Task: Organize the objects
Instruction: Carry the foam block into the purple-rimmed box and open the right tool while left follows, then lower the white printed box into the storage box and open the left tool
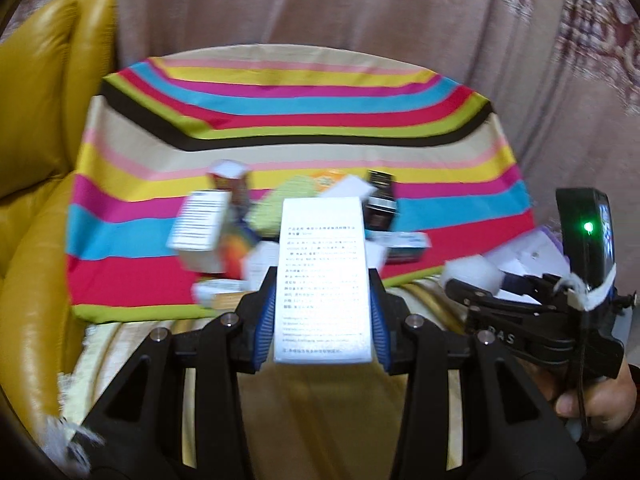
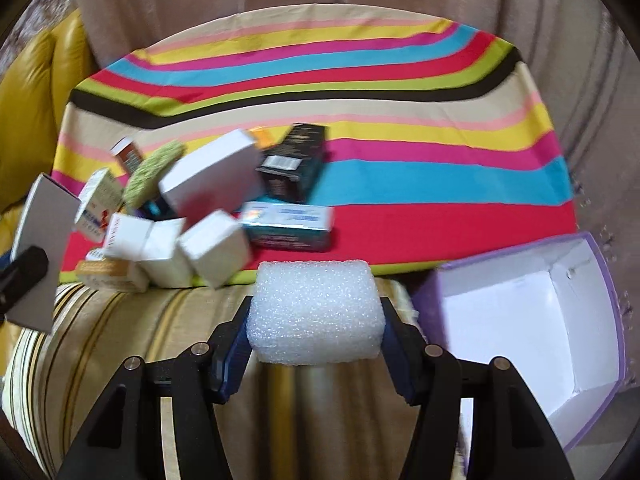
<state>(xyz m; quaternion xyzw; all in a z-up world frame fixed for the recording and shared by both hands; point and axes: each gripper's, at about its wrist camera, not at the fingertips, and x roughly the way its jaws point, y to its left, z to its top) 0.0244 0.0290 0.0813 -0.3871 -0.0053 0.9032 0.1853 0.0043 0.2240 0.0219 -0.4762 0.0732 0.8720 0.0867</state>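
My left gripper is shut on a tall white box with printed text, held above the near edge of the striped cloth. That box also shows at the far left of the right wrist view. My right gripper is shut on a white foam block, held over the beige sofa seat; it shows in the left wrist view too. A pile of small boxes lies on the cloth, with a black box and a teal box among them.
An open purple box with a white inside stands at the right of the foam block. A yellow leather sofa arm is at the left. A curtain hangs behind the cloth.
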